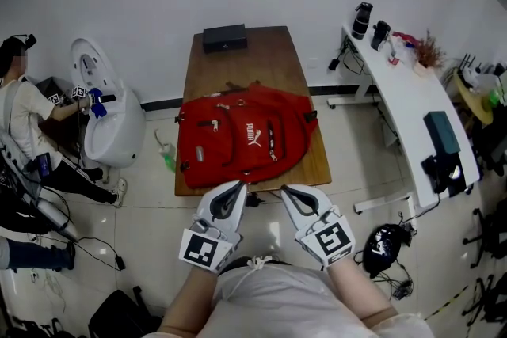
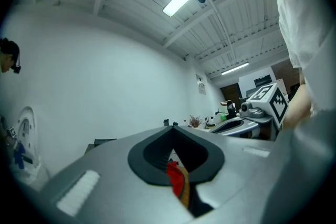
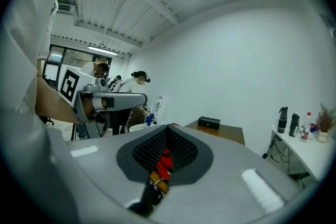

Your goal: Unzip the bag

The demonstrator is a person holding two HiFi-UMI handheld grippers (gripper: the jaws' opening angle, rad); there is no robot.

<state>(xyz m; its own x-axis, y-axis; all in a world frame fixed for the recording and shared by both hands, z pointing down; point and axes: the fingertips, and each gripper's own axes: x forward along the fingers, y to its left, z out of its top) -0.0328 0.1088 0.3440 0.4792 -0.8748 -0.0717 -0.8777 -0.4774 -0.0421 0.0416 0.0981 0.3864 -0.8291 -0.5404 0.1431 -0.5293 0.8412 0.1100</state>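
A red backpack (image 1: pixel 242 140) lies flat on the wooden table (image 1: pixel 238 63), filling its near half, with its zips closed as far as I can see. Both grippers hang in front of my body, short of the table's near edge and apart from the bag. The left gripper (image 1: pixel 230 195) has its jaws together with nothing held. The right gripper (image 1: pixel 295 197) is shut as well, and empty. In the left gripper view, the closed jaws (image 2: pixel 172 131) leave a slit showing a strip of the red backpack (image 2: pixel 176 178). The right gripper view shows the same through its closed jaws (image 3: pixel 167 131).
A black box (image 1: pixel 224 36) sits at the table's far end. A white desk (image 1: pixel 412 103) with bottles stands to the right, and a black bag (image 1: pixel 384 245) lies on the floor beneath it. On the left are a white round machine (image 1: pixel 103 103), a seated person (image 1: pixel 24 115) and a green bottle (image 1: pixel 168 158).
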